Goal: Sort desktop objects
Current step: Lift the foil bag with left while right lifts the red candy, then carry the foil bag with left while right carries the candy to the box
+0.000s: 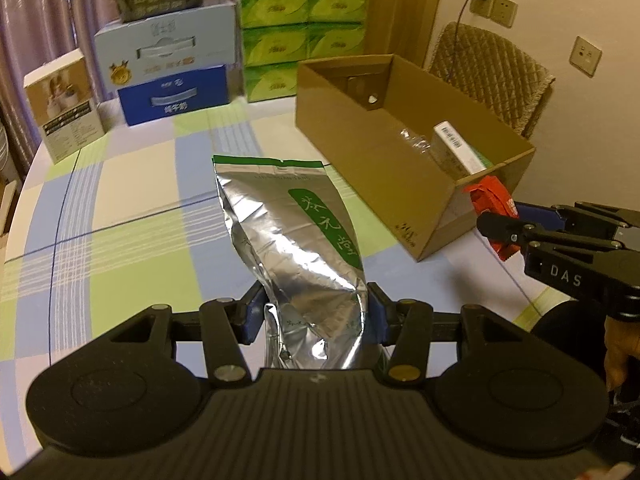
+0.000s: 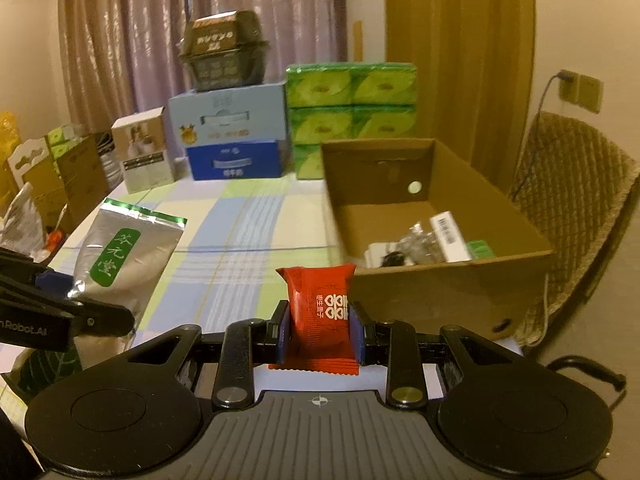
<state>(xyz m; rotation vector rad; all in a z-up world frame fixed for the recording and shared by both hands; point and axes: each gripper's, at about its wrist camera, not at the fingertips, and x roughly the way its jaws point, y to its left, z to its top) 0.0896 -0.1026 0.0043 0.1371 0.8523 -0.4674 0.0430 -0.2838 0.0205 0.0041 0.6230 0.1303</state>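
I've got the left gripper [image 1: 316, 320] clamped on the lower end of a silver foil pouch [image 1: 296, 236] w/ a green label, pouch raised over the checked tablecloth [image 1: 132, 208] and leaning away from me. Right gripper [image 2: 320, 330] is closed tight on a small red packet [image 2: 322, 312], white characters facing the cam, held just short of the near wall of the open cardboard box [image 2: 432, 296]. Inside the box I see a white carton w/ a barcode [image 2: 450, 236] plus some clear wrappers, too small to ID. Stacked boxes and green tissue packs [image 2: 352, 116] sit at the table's far edge.
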